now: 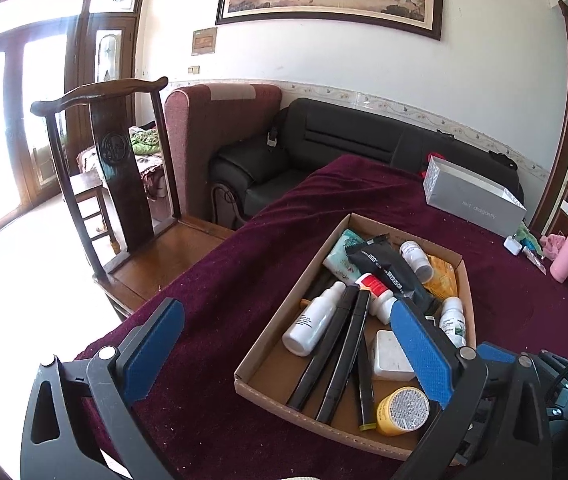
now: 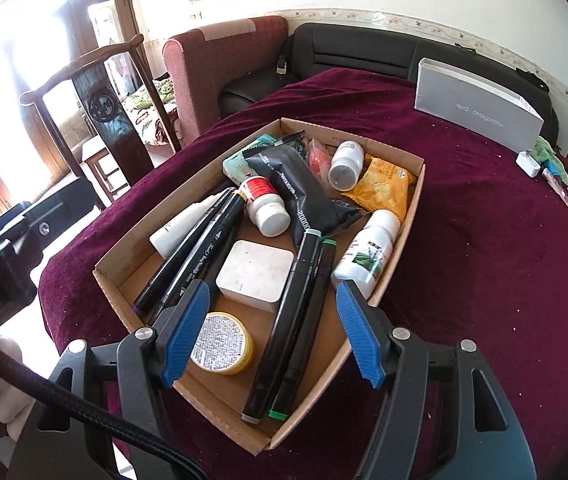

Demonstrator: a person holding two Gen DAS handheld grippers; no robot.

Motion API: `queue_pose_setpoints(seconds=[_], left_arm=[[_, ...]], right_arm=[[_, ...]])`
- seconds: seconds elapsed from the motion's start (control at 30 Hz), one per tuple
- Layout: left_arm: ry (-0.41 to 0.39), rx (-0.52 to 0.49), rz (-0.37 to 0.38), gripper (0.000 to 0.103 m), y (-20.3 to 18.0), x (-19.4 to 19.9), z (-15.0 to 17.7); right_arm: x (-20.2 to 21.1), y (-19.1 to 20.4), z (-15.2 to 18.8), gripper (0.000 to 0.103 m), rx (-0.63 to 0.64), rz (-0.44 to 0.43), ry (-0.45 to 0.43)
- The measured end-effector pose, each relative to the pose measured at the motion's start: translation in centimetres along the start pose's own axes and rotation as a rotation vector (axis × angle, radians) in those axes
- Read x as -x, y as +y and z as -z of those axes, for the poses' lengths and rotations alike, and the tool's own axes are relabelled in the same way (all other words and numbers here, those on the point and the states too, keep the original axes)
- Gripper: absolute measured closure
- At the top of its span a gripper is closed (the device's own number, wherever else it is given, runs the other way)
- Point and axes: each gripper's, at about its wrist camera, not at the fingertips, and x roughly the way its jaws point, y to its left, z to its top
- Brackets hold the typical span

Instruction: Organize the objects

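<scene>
Maroon tablecloth – cardboard tray beneath open right claw.

I see a shallow open brown cardboard tray sitting on the maroon velvet-covered bench, packed with small items. Two black marker pens with grey and green caps lie side by side near its right wall, two more black markers slant along the left. Between them rests a white rounded-square box, and nearer lies a round yellow tin. A black foil pouch lies across the middle, a white bottle with green label against the right wall.
</scene>
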Motion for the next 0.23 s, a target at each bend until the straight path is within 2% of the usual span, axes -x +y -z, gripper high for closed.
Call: queue_pose_setpoints(seconds=[0.23], left_arm=[[-0.016,-0.027,-0.025,0.002,-0.74,0.62,0.06]], right_arm=[[0.14,0.36,0.13,0.037,0.005,-0.003,-0.002]])
